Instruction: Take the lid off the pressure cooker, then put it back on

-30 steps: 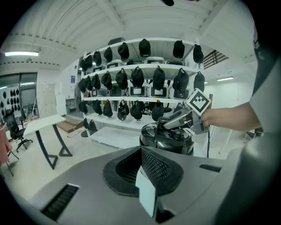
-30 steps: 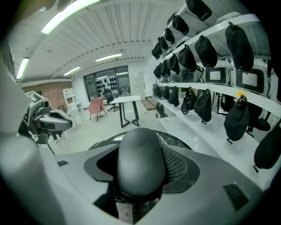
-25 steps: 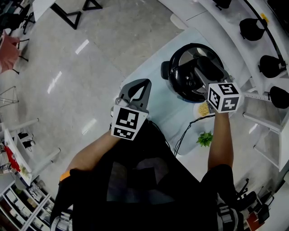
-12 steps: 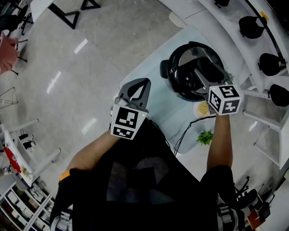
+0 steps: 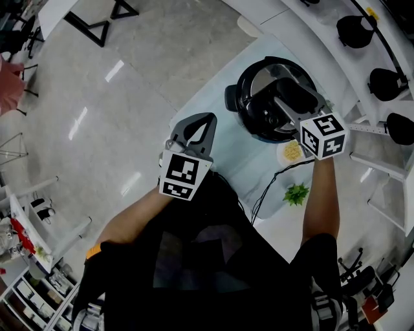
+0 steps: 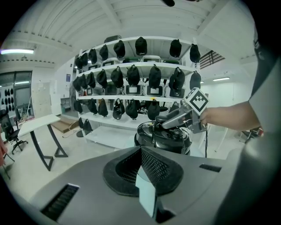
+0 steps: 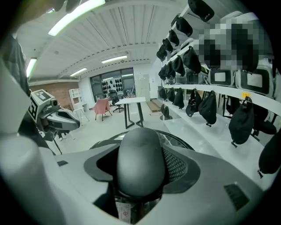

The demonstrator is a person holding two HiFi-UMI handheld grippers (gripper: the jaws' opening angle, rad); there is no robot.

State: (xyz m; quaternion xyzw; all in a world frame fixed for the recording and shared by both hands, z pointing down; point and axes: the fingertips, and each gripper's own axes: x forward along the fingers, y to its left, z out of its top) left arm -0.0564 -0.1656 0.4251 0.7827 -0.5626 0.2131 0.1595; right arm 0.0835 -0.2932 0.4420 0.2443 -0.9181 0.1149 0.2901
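Observation:
The black pressure cooker (image 5: 249, 123) stands on the pale blue table (image 5: 213, 97) at the upper right of the head view, with its lid (image 5: 259, 81) on. My right gripper (image 5: 283, 100) reaches over the lid and is shut on the lid handle (image 5: 291, 89). In the right gripper view the rounded dark handle (image 7: 140, 158) fills the space between the jaws. My left gripper (image 5: 206, 121) hangs shut and holds nothing, to the left of the cooker and apart from it. From the left gripper view the cooker (image 6: 164, 141) lies straight ahead, with the right gripper (image 6: 169, 123) on top.
A small dish of yellow food (image 5: 292, 151), a green sprig (image 5: 296, 194) and a black cord (image 5: 268, 191) lie near the cooker on my side. White shelves with dark caps (image 6: 131, 79) stand behind the table. A white desk on black legs (image 5: 97, 19) is across the floor.
The cooker and right gripper sit slightly higher and further left in the head view; the grip on the handle is unchanged. The left gripper has not moved.

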